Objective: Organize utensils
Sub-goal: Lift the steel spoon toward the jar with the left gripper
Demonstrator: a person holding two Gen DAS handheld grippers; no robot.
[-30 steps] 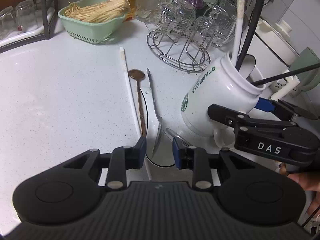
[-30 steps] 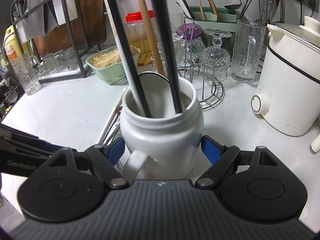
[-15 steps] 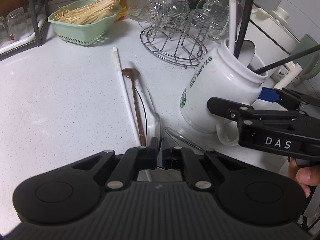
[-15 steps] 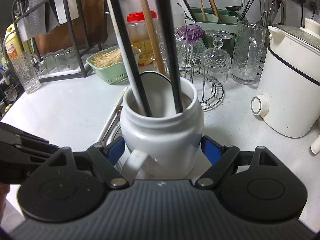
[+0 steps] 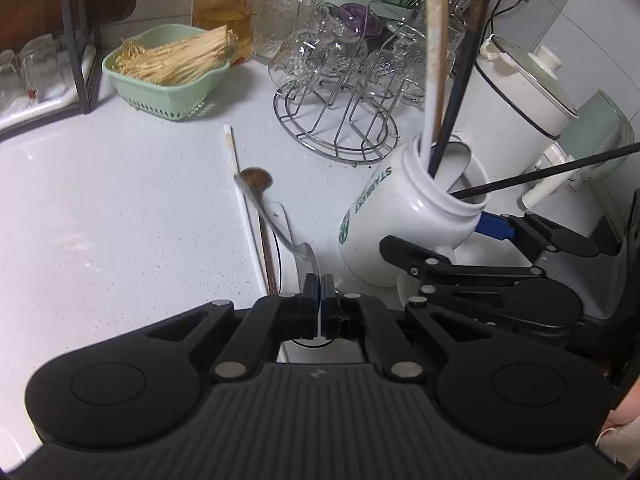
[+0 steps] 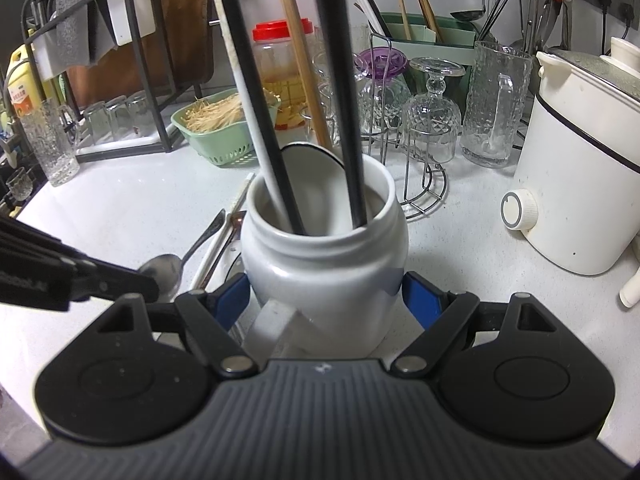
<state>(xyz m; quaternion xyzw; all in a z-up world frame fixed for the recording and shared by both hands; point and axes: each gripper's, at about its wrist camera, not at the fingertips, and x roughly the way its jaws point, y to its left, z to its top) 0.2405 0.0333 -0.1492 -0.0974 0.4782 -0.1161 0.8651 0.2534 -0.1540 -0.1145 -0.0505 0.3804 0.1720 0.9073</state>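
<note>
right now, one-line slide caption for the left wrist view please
Left gripper fingers pinch a metal spoon by its bowl; right gripper clasps the white ceramic mug.

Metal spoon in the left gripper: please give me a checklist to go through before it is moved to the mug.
1. Left gripper shut on the metal spoon bowl: ok.
2. Spoon handle off the counter: ok, it tilts up.
3. Right gripper holds the mug: ok.
4. Mug mouth has free room: ok, though chopsticks stand inside.
5. Grip firm enough: cannot tell.
</note>
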